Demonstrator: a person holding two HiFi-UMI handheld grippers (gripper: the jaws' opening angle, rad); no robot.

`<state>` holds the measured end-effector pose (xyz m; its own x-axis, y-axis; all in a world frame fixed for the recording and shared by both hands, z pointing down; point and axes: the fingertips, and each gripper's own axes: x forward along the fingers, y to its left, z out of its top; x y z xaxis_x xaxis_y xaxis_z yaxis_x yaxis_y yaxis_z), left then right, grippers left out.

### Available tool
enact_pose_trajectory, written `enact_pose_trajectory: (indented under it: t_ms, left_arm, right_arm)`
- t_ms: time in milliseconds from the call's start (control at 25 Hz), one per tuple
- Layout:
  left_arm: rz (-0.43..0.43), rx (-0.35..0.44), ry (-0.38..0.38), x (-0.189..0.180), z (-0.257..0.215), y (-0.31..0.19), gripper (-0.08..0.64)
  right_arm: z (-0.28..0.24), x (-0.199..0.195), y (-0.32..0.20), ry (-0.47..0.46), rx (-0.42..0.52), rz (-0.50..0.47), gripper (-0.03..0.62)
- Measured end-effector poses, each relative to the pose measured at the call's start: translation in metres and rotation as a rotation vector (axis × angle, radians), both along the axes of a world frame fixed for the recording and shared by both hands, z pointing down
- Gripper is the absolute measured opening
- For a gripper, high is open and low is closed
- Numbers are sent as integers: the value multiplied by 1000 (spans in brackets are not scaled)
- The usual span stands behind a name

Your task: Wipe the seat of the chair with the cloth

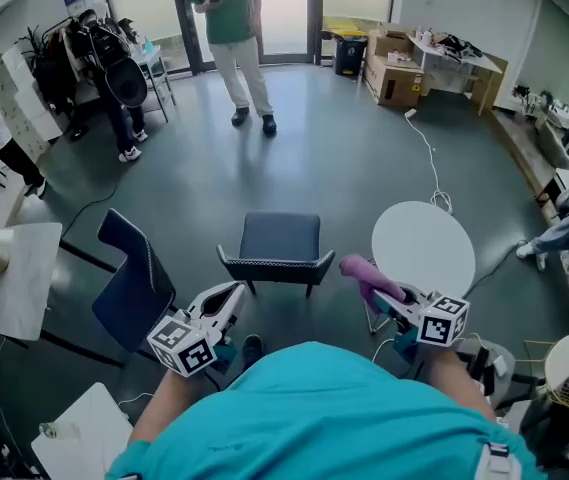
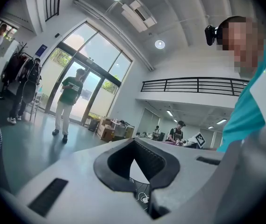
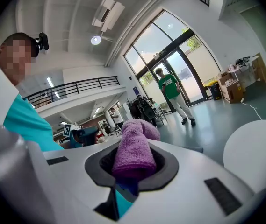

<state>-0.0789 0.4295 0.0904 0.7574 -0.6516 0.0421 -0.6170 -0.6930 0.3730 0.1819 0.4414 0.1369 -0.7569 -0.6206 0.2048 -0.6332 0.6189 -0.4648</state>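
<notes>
The chair [image 1: 279, 240] stands on the floor in front of me, its dark blue seat bare and facing up. In the head view my right gripper [image 1: 376, 290] is held to the right of the chair and nearer to me, shut on a rolled purple cloth [image 1: 364, 271]. The cloth [image 3: 133, 148] sticks out past the right gripper [image 3: 133, 168] in its own view. My left gripper [image 1: 226, 300] hovers by the chair's near left corner, above the floor. Its jaws stand apart with nothing between them, and the floor shows through the left gripper [image 2: 135, 164].
A second dark chair [image 1: 134, 280] stands at the left, next to a white table [image 1: 19, 273]. A round white table [image 1: 422, 246] is at the right, with a cable [image 1: 429, 158] on the floor behind it. A person in green [image 1: 232, 28] stands by the doors; others are at the room's edges.
</notes>
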Motion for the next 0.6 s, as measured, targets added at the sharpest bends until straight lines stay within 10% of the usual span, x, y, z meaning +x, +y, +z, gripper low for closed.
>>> enact_pose_trajectory:
  t_ms: [600]
  left_arm:
    - [207,-39,24,-117,16,-227,-9]
  right_arm:
    - [1,-140,-182,83,-81,116,58]
